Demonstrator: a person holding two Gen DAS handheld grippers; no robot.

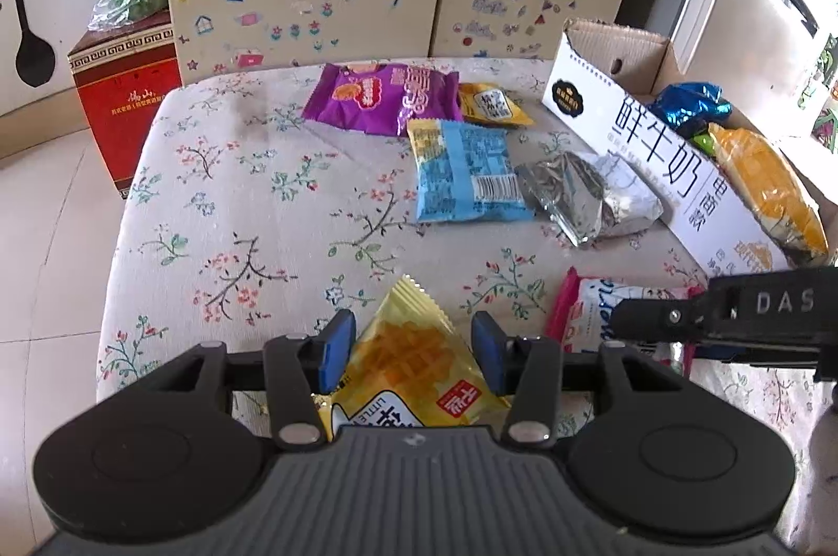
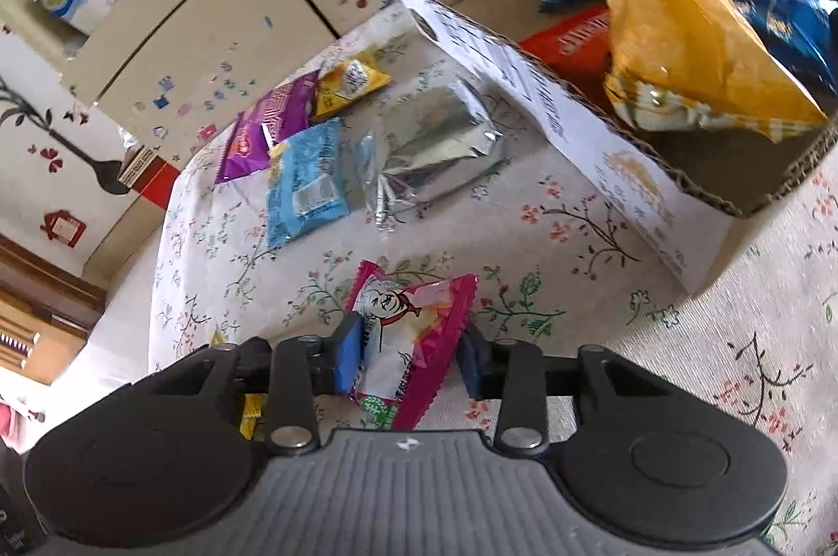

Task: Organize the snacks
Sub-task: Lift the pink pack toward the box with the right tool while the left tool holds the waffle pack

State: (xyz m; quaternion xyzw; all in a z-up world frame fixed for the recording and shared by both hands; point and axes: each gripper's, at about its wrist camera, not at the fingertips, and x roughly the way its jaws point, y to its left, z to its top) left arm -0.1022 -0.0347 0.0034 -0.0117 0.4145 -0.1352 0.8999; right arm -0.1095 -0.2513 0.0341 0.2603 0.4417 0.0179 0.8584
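Snacks lie scattered over the floral tablecloth (image 1: 220, 199), and a few already sit in the cardboard box (image 2: 576, 121) at the right edge, so I judge I am mid-way through gathering them.

My left gripper (image 1: 414, 349) has its blue pads spread either side of the yellow packet (image 1: 414, 367). The packet lies flat between them, and I see a gap at each pad, so nothing is gripped yet.

My right gripper (image 2: 414, 357) straddles the pink packet (image 2: 414, 336). Its pads sit right at the wrapper's edges, but I cannot tell whether they are pinching it.

Farther off on the cloth lie a purple bag (image 1: 377, 97), a small yellow sachet (image 1: 492, 105), a blue packet (image 1: 466, 173) and a silver pouch (image 1: 586, 194) just beside the box wall.

Next, I reckon each claw must close on its packet, lift, and carry it over the box rim, the right first since it is nearer.
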